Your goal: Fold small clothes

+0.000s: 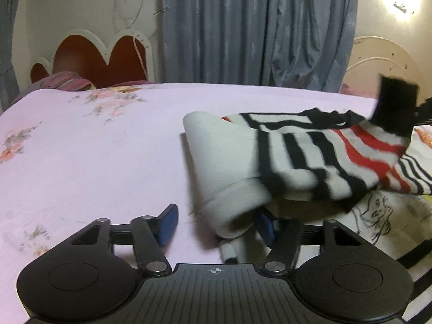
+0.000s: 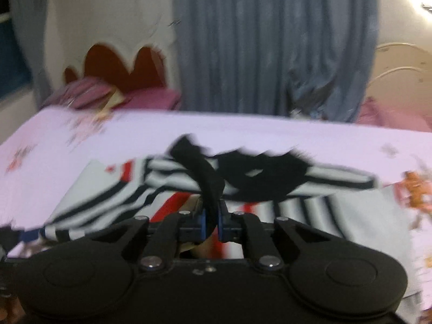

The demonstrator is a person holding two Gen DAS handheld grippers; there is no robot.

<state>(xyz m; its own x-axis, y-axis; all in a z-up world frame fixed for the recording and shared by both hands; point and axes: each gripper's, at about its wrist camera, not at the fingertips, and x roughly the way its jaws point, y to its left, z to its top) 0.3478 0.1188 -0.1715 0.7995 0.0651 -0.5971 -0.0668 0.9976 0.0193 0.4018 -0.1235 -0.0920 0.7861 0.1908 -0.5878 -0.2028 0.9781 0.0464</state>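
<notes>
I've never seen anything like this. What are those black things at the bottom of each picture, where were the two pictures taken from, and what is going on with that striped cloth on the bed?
There is no robot here: a person holds a hand tool in each hand, and each tool has two jaws with blue pads and a small wide-angle camera looking forward along them. One picture comes from the left gripper, the other from the right gripper. The black shapes at the bottom are the tools themselves.

On the pink floral bedsheet lies a small striped garment, white with black and red stripes, partly lifted and folded over. The right jaws are shut on its black edge band. The left jaws stand apart with a white fold of the garment between them; whether they press on it is unclear. Behind hangs a grey curtain.
</notes>
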